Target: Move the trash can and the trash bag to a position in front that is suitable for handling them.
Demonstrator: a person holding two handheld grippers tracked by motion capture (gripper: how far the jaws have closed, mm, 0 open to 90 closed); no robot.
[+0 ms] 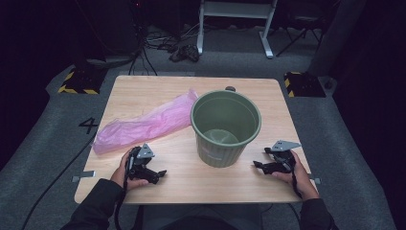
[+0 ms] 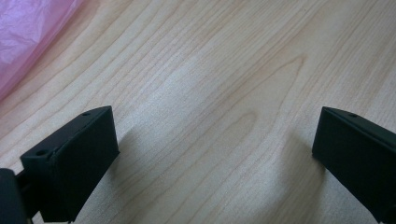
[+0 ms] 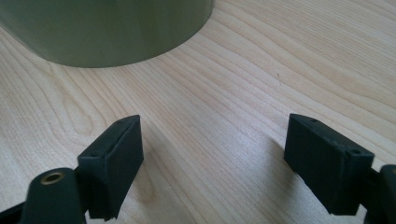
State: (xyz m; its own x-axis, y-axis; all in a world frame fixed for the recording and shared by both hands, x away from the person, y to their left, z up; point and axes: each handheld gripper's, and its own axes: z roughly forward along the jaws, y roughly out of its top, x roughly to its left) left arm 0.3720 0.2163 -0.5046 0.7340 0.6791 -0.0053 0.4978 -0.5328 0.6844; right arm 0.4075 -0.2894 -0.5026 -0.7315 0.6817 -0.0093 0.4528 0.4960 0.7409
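Observation:
A green plastic bin (image 1: pixel 226 125) stands upright and empty near the middle of the wooden table (image 1: pixel 143 91). A pink plastic bag (image 1: pixel 143 122) lies flat to its left, reaching toward the left edge. My left gripper (image 1: pixel 160 173) rests on the table in front of the bag, open, with bare wood between its jaws (image 2: pixel 215 140); a corner of the pink bag (image 2: pixel 23 37) lies beyond them at the upper left. My right gripper (image 1: pixel 257 164) rests to the right of the bin, open and holding nothing (image 3: pixel 215 154), with the bin wall (image 3: pixel 102 28) just ahead.
Bare wood lies along the front edge between the two hands. A small dark knob (image 1: pixel 230 88) sits at the far table edge behind the bin. Beyond the table are grey carpet, cables and white desk legs (image 1: pixel 234 28).

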